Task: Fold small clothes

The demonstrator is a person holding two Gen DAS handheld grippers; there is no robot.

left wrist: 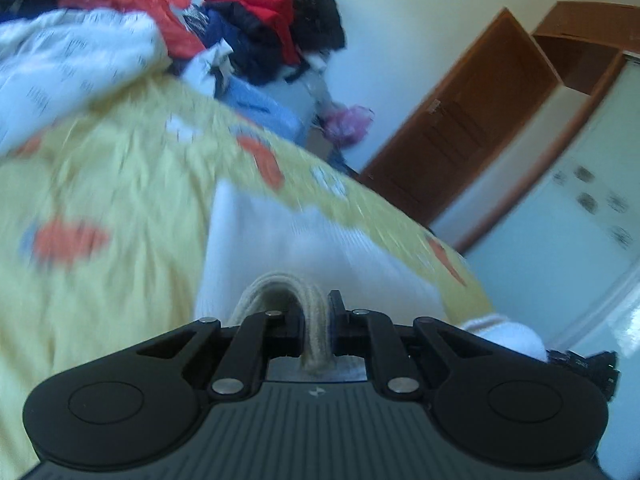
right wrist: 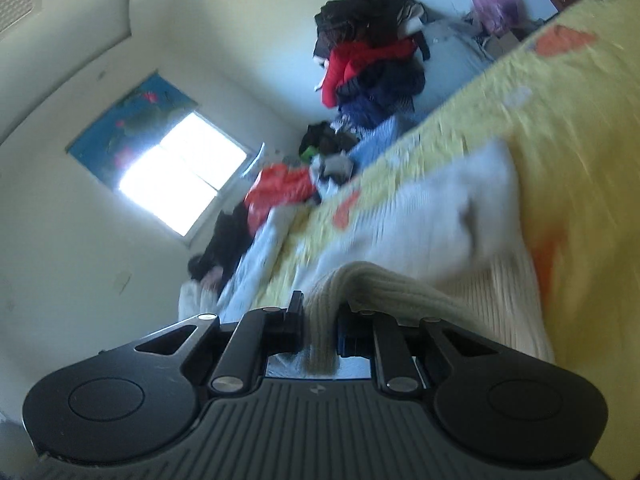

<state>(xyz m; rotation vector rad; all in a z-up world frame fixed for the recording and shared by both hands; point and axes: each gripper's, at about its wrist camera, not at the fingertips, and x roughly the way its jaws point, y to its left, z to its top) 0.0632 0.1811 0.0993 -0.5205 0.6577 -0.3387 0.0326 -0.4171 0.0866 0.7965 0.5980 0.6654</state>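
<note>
Ribbed cream hem (left wrist: 316, 332) pinched in your left claw (left wrist: 316, 320); right claw (right wrist: 318, 332) clamps the same white knit garment (right wrist: 440, 216), stretched ahead over the yellow bed (left wrist: 120, 168), likely for folding.

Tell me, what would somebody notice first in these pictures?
Probably the cream knitted garment spread on the yellow bedsheet, with the left gripper and right gripper each pinching a ribbed edge. Next, the big messy clothes pile against the far wall.
</note>
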